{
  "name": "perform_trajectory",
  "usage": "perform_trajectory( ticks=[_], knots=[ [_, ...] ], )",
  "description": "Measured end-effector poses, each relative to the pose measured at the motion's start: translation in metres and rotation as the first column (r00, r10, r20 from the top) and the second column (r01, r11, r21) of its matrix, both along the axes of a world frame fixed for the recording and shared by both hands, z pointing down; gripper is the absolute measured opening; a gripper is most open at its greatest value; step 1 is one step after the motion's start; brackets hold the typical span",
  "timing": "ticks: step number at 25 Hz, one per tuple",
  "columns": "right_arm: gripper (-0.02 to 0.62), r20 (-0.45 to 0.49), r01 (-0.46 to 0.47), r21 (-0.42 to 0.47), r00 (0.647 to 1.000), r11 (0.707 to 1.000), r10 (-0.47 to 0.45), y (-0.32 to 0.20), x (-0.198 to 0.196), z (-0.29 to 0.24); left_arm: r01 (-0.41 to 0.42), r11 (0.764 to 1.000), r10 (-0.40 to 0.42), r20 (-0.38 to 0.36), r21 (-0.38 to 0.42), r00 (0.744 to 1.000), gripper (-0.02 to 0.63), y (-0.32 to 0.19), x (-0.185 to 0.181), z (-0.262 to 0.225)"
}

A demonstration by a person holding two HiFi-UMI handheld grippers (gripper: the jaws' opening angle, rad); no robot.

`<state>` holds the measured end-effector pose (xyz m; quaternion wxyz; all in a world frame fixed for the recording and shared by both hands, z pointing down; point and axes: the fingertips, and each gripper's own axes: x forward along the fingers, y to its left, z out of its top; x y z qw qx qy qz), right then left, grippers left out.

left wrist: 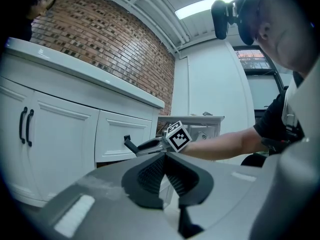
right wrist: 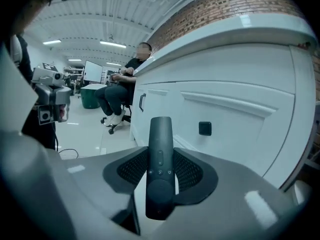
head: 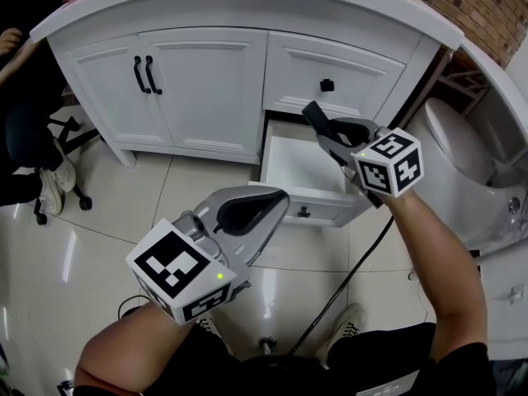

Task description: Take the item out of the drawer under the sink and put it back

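Observation:
A slim dark remote control [head: 314,119] is clamped lengthwise between the pads of my right gripper [head: 333,135], its tip sticking out past the fingertips. In the right gripper view the remote [right wrist: 161,134] points at the white vanity. This gripper hovers over the open lower drawer [head: 309,205], whose white inside shows nothing in it. Lower left, in front of the drawer, my left gripper [head: 277,200] is shut with nothing in it. In the left gripper view its pads [left wrist: 150,173] meet at the tips, and the right gripper [left wrist: 134,146] shows beyond them.
The white vanity has two doors with black handles [head: 142,74] and a shut upper drawer with a black knob [head: 327,85]. A toilet [head: 462,155] stands close on the right. A seated person [head: 25,139] is at the left. A black cable [head: 346,279] crosses the tiled floor.

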<state>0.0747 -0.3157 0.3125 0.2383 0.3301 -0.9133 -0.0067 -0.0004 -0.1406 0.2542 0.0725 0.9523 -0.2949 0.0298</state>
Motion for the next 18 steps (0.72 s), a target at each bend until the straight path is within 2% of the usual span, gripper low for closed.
perform_trajectory(
  ticks=[6, 9, 18],
  knots=[
    [0.166, -0.13, -0.045, -0.05, 0.991, 0.998, 0.038, -0.039, 0.011, 0.047, 0.013, 1.0, -0.012, 0.005, -0.024, 1.0, 0.006, -0.007, -0.002, 0.006],
    [0.166, -0.158, -0.051, -0.087, 0.987, 0.995, 0.037, -0.054, 0.013, 0.068, 0.007, 0.999, -0.007, 0.007, -0.033, 1.0, 0.006, -0.01, -0.002, 0.009],
    [0.166, -0.281, 0.0, -0.211, 0.958, 0.978, -0.06, -0.066, 0.008, 0.131, 0.005, 0.999, -0.004, 0.018, -0.049, 1.0, 0.006, -0.013, -0.004, 0.014]
  ],
)
